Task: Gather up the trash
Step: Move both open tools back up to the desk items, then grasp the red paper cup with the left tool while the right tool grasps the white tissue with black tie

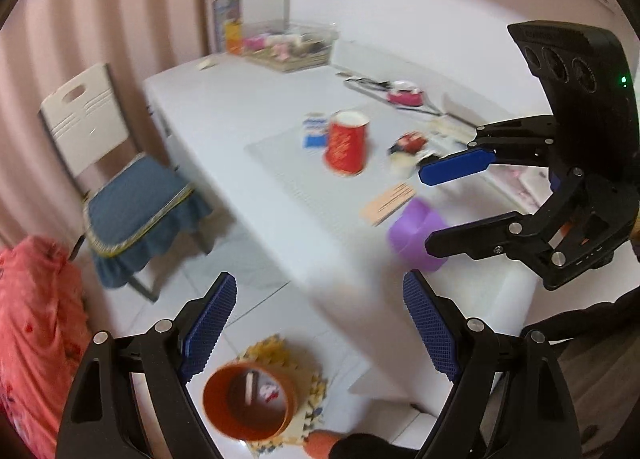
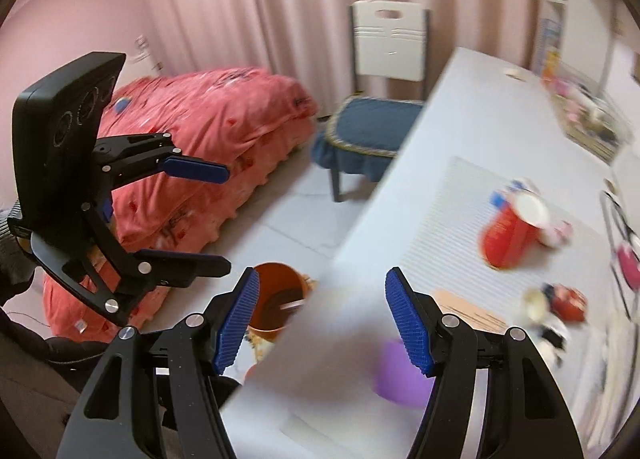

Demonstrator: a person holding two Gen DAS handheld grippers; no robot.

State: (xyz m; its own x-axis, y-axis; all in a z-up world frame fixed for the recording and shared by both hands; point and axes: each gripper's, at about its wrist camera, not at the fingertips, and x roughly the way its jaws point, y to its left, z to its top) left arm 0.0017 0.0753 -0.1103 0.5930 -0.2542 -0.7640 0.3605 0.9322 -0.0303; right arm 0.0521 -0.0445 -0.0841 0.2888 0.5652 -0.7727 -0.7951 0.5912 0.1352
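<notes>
Red paper cup (image 1: 346, 143) lies on the worktop (image 1: 240, 107); orange bin (image 1: 249, 403) waits on the floor. I hold both jaws spread, empty; next, I reach for the cup.

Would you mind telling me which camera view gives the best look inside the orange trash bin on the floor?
The left wrist view: it looks almost straight down into the orange trash bin, showing scraps at the bottom. In the right wrist view the bin is seen at a slant, partly hidden behind the table edge and a claw finger.
</notes>
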